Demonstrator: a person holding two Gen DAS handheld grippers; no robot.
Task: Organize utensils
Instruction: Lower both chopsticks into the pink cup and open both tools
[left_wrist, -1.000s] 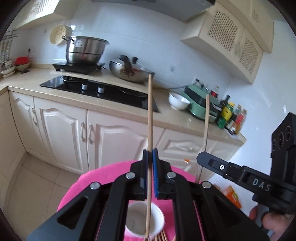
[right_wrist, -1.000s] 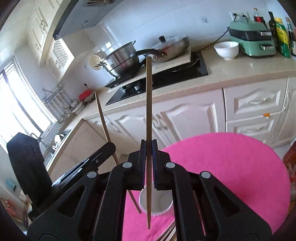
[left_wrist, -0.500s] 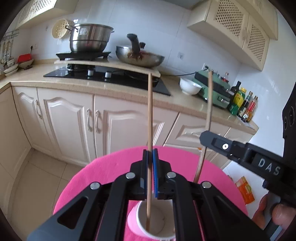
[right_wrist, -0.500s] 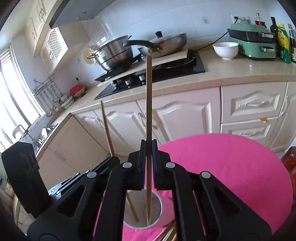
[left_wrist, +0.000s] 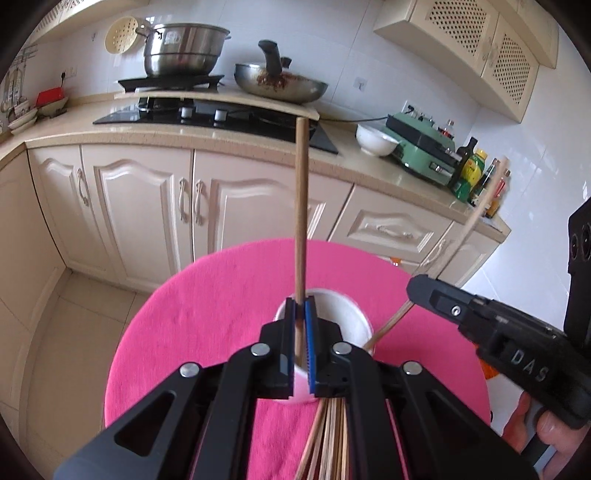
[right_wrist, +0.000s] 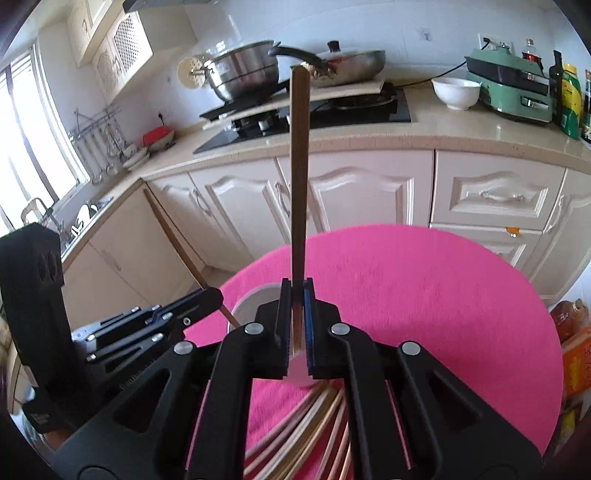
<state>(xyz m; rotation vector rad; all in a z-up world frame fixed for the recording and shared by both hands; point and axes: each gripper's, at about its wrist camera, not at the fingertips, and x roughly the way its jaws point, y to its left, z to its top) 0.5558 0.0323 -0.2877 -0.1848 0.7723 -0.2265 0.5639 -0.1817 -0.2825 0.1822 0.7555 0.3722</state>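
Observation:
A white cup stands on a round table with a pink cloth. My left gripper is shut on a wooden chopstick that stands upright with its lower end in the cup. My right gripper is shut on a second chopstick, also upright over the cup. The right gripper shows in the left wrist view, with its chopstick slanting into the cup. Several loose chopsticks lie on the cloth near me, partly hidden by the fingers.
Cream kitchen cabinets and a counter with a hob, a steel pot and a pan stand behind the table. A white bowl, a green appliance and bottles sit at the counter's right. An orange packet lies right of the table.
Both grippers have come down toward the cup with their chopsticks. The chopstick ends now reach into the cup, and the cup sits higher and closer in both views.

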